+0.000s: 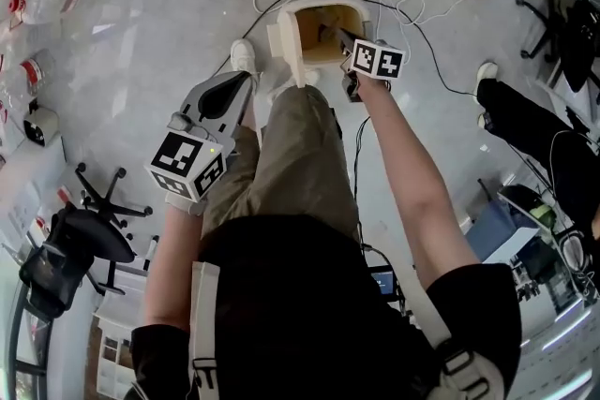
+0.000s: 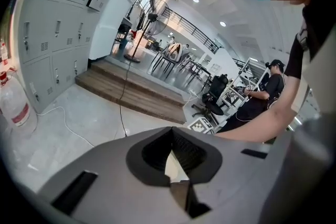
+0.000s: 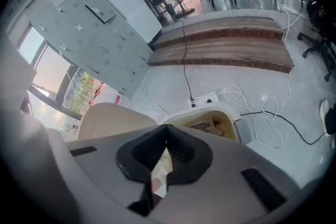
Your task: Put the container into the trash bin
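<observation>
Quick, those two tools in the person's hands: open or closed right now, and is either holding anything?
Left tool: closed, holding nothing.
Right tool: closed, holding nothing.

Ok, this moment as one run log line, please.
left gripper: shut, empty | right gripper: shut, empty, at trash bin | lid: up

Smooth cream plastic on the trash bin (image 1: 323, 5), glossy polished floor (image 1: 159, 23) under it, matt brown wood on the step (image 3: 226, 52).

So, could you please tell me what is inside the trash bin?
The open trash bin holds brownish, cardboard-like scraps; what they are is unclear. The right gripper covers the bin's near part, so the bottom cannot be seen.
</observation>
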Motion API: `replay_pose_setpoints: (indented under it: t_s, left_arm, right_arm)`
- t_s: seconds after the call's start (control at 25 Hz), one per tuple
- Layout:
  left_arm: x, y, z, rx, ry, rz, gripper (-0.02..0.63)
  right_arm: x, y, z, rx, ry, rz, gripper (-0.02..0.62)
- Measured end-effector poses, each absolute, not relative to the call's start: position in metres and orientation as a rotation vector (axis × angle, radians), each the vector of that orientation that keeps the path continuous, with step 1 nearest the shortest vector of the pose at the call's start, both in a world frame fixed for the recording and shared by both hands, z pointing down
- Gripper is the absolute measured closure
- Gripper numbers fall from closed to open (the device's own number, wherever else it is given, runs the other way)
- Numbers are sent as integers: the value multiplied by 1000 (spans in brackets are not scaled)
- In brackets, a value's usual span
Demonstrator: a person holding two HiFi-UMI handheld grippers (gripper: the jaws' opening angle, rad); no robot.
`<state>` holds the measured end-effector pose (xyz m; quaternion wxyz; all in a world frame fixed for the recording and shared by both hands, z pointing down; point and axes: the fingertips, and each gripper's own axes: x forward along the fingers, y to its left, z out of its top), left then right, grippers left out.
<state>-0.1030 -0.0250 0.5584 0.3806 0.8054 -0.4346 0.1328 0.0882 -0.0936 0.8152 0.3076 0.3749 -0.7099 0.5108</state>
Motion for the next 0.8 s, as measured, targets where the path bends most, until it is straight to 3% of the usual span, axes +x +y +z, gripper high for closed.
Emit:
replay_pose_setpoints:
  t_s: [0.8]
  left_arm:
    - [-19,-28,483,2253,-933,300,598]
  right_arm:
    - [140,-53,598,1233,-2167,1331,580]
